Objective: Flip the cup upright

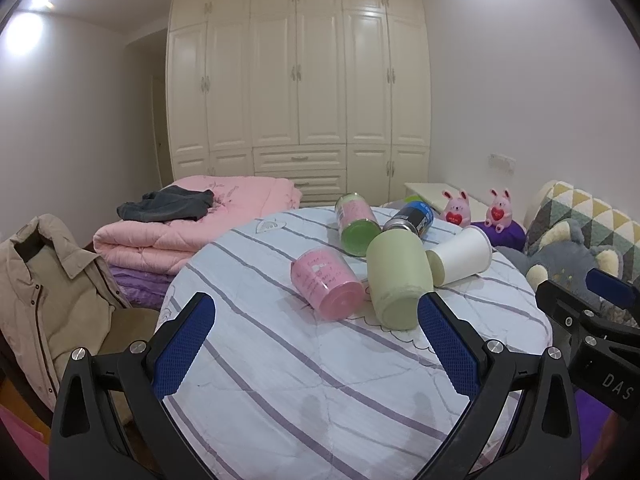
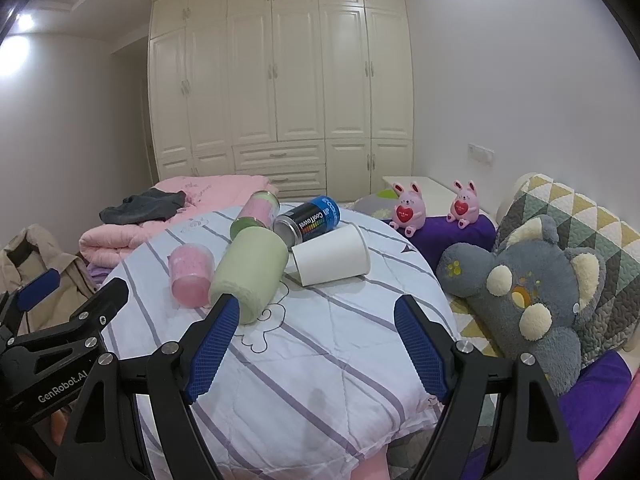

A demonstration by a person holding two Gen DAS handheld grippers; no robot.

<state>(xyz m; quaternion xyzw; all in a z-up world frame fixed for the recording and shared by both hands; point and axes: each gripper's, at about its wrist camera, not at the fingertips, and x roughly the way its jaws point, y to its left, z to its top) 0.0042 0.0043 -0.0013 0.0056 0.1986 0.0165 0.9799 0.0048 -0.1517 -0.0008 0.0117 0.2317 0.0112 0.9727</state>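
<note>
Several cups and cans lie on their sides on a round table with a striped quilt. A pink cup, a pale green cup and a white paper cup lie nearest. Behind them lie a green-and-pink can and a blue-and-black can. My left gripper is open and empty, short of the pink and green cups. My right gripper is open and empty, its left fingertip next to the green cup's base.
A folded pink quilt with grey clothes lies behind left. A beige jacket hangs at the left. A grey plush toy, patterned cushion and two pink bunnies sit at the right. White wardrobes fill the back wall.
</note>
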